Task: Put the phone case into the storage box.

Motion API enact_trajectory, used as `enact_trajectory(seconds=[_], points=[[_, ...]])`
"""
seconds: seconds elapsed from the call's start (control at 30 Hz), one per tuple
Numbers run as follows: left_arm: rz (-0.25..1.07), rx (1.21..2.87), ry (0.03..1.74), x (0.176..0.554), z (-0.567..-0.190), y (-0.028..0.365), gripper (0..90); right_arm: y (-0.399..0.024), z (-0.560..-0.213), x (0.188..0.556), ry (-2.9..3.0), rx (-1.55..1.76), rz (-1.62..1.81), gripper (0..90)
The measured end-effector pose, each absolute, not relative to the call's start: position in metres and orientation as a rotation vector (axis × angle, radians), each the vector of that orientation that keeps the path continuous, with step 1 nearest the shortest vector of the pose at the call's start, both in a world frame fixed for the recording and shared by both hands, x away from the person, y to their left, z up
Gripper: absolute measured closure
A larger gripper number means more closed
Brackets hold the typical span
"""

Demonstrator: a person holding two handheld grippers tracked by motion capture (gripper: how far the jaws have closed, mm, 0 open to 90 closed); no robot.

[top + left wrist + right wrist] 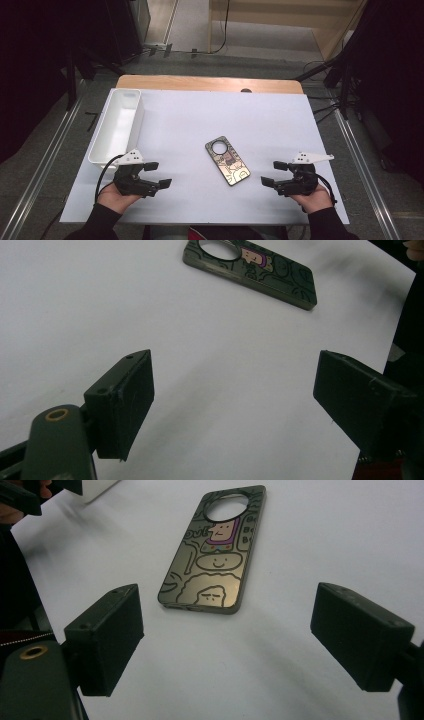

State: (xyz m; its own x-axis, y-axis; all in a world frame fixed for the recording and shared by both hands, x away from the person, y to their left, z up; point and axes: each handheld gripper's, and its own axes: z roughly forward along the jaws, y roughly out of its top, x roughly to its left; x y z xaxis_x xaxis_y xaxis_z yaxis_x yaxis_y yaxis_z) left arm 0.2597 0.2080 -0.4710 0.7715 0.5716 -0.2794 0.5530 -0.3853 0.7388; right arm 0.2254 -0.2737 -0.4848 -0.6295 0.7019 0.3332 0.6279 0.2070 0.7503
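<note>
A: Big picture first — the counter (200, 200) under its white sheet, and the long white tray (118, 125) along its left side, empty as far as I can see.

B: And between the two hands, the phone case (227, 160), flat on its face, printed back up, camera hole toward the far end. It lies near the middle of the sheet, well apart from the tray.

A: Left tool (161, 174) sits low at the near left, jaws spread wide, nothing between them. From its own camera the case (252, 270) lies off ahead and across.

B: Right tool (272, 173) mirrors it at the near right, jaws parted too, empty. Through its camera the case (212, 555) is just ahead, nearly centred between the pads.

A: So I'd call this the approach, before any grasp.

B: Agreed. The right one looks better lined up. The case is thin and flat, so the next move needs a pad worked under one long edge, or a pinch across its width, then likely a carry toward the tray.
</note>
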Motion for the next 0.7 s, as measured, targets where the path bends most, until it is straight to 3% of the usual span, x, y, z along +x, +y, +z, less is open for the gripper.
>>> enact_trajectory(seconds=[0.7], points=[[0.004,2.036,0.827,0.2584,-0.4703,0.2108,16.6,-0.2708,-0.4822,0.2250,2.362,1.303,1.431,12.5]])
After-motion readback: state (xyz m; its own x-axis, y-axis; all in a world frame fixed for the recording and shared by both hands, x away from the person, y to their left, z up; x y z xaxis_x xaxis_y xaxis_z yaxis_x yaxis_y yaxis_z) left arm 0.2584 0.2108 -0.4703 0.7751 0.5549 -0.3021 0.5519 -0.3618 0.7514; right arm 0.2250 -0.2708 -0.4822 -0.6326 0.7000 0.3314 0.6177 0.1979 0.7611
